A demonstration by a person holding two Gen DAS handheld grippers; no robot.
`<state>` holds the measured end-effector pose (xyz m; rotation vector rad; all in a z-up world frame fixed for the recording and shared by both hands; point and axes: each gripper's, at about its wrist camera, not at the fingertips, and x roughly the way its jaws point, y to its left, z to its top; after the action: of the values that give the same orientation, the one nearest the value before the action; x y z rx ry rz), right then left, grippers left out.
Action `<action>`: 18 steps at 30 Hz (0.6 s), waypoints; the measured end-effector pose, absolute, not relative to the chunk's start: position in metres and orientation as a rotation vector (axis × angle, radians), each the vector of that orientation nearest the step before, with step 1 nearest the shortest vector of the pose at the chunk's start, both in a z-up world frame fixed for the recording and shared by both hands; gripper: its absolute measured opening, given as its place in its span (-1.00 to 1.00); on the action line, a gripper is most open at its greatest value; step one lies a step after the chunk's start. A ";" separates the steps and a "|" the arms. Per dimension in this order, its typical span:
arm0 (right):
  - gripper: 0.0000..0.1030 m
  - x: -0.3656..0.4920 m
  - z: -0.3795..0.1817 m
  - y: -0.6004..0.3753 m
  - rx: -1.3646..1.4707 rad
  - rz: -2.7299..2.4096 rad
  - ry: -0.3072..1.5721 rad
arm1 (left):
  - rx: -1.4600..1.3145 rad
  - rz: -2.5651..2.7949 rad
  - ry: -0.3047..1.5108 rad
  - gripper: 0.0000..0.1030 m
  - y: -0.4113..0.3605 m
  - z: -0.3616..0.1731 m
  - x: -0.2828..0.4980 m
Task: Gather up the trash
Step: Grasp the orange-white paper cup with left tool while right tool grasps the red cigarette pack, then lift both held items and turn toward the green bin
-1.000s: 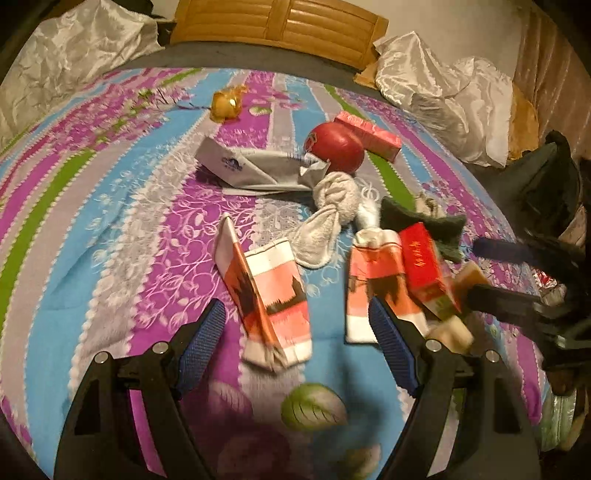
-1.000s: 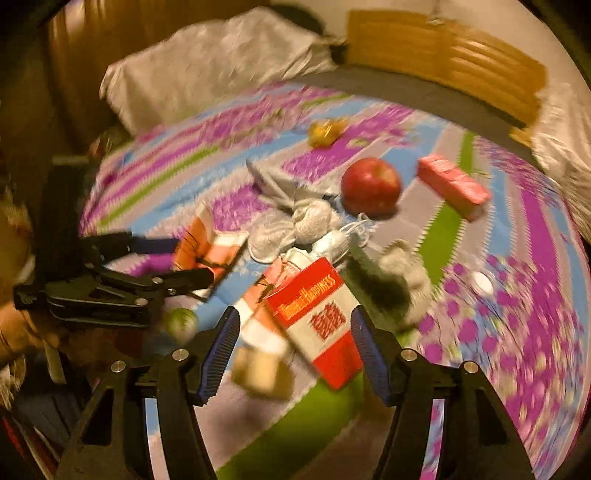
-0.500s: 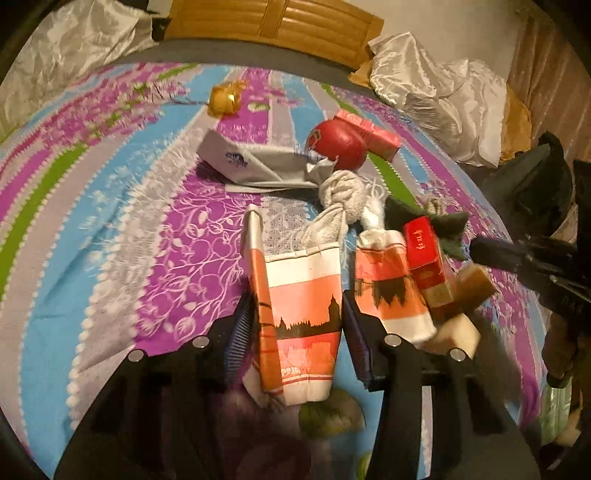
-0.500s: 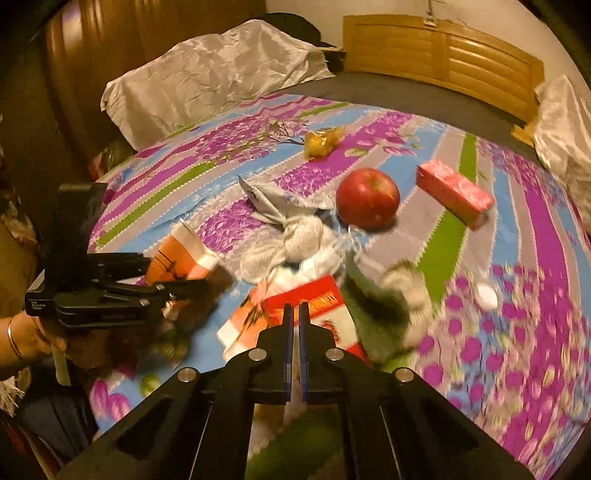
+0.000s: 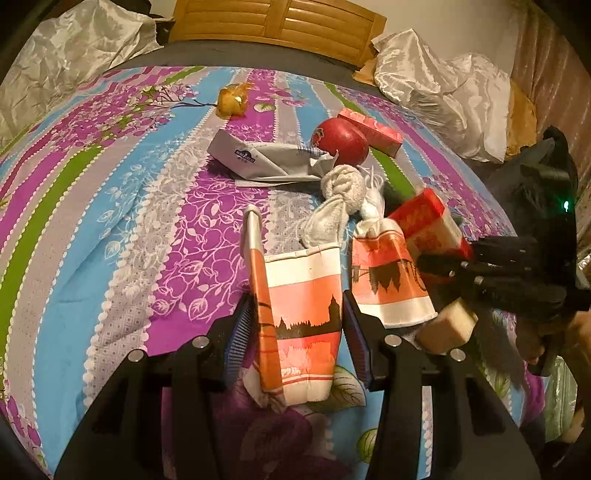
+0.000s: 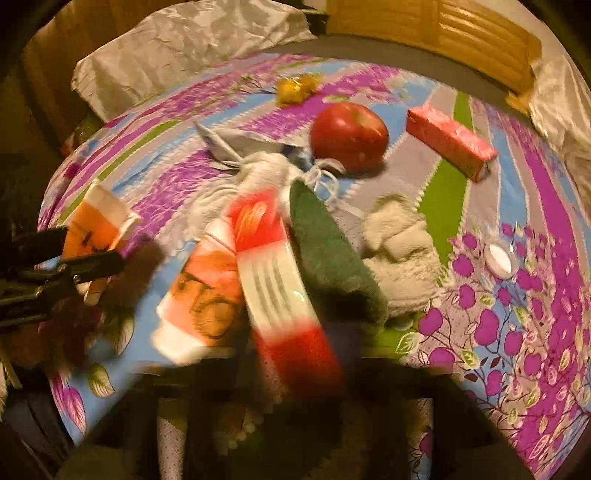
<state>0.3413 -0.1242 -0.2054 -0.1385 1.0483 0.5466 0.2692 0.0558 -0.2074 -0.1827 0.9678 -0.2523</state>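
Striped purple, blue and green bedding covers the bed [image 5: 110, 229], with a wooden headboard [image 5: 280, 22] and silvery pillows behind. Much of the right wrist view is smeared by blur, and the right gripper [image 6: 295, 387] is lost in a dark band along the bottom edge, so its fingers cannot be made out there. A red and white box [image 6: 280, 280] is seen running down into that band; the jaws are opening, and whether the box is gripped cannot be told. In the left wrist view the same gripper is seen at the right edge, beside the box and a tan block [image 5: 448, 326], its fingertips hard to separate from the clutter.

The left gripper [image 5: 295, 339] is closed on a flattened orange and white paper cup [image 5: 299, 325], blue pads pressed on both sides. A second cup [image 5: 388, 280] lies just right of it. An apple [image 6: 349, 134], a pink carton [image 6: 450, 142], a yellow wrapper [image 5: 231, 101], a grey pouch [image 5: 266, 160] and white socks [image 5: 340, 199] are scattered beyond. A green cloth [image 6: 328, 258] and a small white cap [image 6: 501, 256] are shown clearly only by the right wrist view.
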 end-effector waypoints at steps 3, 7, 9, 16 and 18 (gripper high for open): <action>-0.54 0.324 -0.187 -0.130 -0.126 0.542 0.985 | -0.187 -0.251 0.967 -0.11 0.057 -0.205 0.268; -0.54 0.290 -0.138 -0.157 0.012 0.538 0.875 | -0.175 -0.251 0.936 -0.11 0.055 -0.190 0.260; -0.54 0.271 -0.114 -0.172 0.067 0.521 0.823 | -0.159 -0.253 0.908 -0.11 0.051 -0.178 0.254; -0.54 0.186 -0.052 -0.218 0.150 0.396 0.706 | -0.137 -0.276 0.832 -0.11 0.037 -0.137 0.236; -0.54 0.164 -0.046 -0.226 0.165 0.364 0.704 | -0.129 -0.284 0.814 -0.11 0.031 -0.124 0.229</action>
<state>0.1635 -0.2260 -0.0461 0.1652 0.7037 0.3645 0.2286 0.0314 -0.1244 -0.1293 0.8138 -0.2836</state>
